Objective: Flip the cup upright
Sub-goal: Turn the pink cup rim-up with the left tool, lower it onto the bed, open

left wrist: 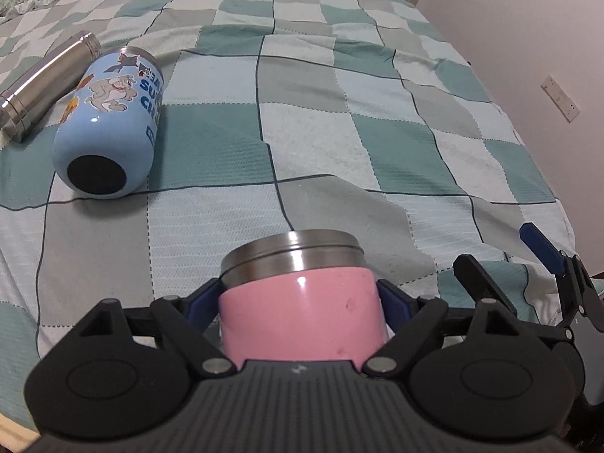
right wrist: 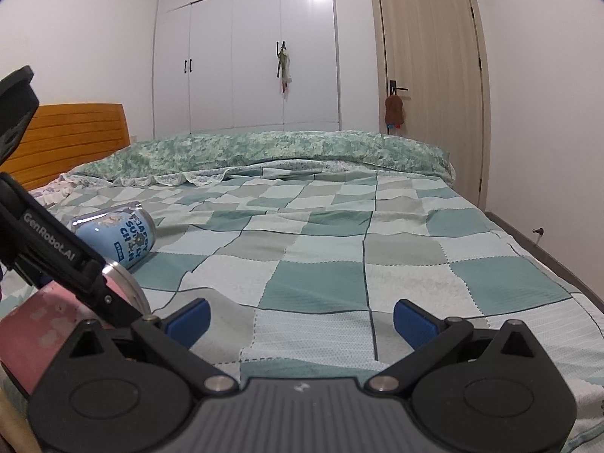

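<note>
My left gripper [left wrist: 300, 302] is shut on a pink cup [left wrist: 302, 317] with a steel rim, held close to the camera near the front of the bed. In the right wrist view the pink cup [right wrist: 26, 332] shows at the far left, tilted, with the left gripper across it. A blue cartoon cup [left wrist: 109, 124] lies on its side on the bed at the left; it also shows in the right wrist view [right wrist: 117, 236]. My right gripper [right wrist: 300, 322] is open and empty, low over the bedspread.
A steel flask [left wrist: 45, 83] lies on its side left of the blue cup. The checked bedspread [left wrist: 339, 113] covers the bed. A folded green quilt [right wrist: 283, 151] lies at the far side. A wall [left wrist: 528, 37] is on the right; wardrobe [right wrist: 245, 49] and door [right wrist: 426, 75] stand beyond.
</note>
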A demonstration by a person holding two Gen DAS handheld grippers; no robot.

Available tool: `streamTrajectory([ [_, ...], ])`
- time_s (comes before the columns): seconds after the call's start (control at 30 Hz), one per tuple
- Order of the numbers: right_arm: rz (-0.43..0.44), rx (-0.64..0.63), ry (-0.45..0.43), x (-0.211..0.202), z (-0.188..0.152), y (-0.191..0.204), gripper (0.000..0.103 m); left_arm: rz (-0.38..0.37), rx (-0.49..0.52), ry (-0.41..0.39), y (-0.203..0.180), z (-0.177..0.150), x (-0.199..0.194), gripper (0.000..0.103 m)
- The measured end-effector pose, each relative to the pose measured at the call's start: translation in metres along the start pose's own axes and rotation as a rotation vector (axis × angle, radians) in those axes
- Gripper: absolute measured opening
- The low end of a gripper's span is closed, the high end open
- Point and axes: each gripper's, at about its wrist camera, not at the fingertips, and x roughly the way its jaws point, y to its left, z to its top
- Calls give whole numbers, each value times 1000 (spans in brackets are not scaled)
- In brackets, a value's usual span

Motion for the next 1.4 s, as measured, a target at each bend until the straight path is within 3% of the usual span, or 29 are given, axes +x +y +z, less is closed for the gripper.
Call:
streamTrajectory([
  [0.1,-6,-3,-13,-3,-1,2,103,3,16,-35,-1,-5,-7,87],
  [0.43,-40,35,-78,-20,-2,-2,103,-23,123,-304,-9,-42,-56,86],
  [0.73,-62,70,-119,-33,-3,-2,103,-28,209,-454,-19,-69,-75,86],
  [1.07,-115,136,-158,-42,-4,-17,103,-3,311,-634,-49,-65,-79,86],
  [1.4,-237,244,-228,-56,-8,-59,103,-36,335,-726,-86,-46,-47,86],
])
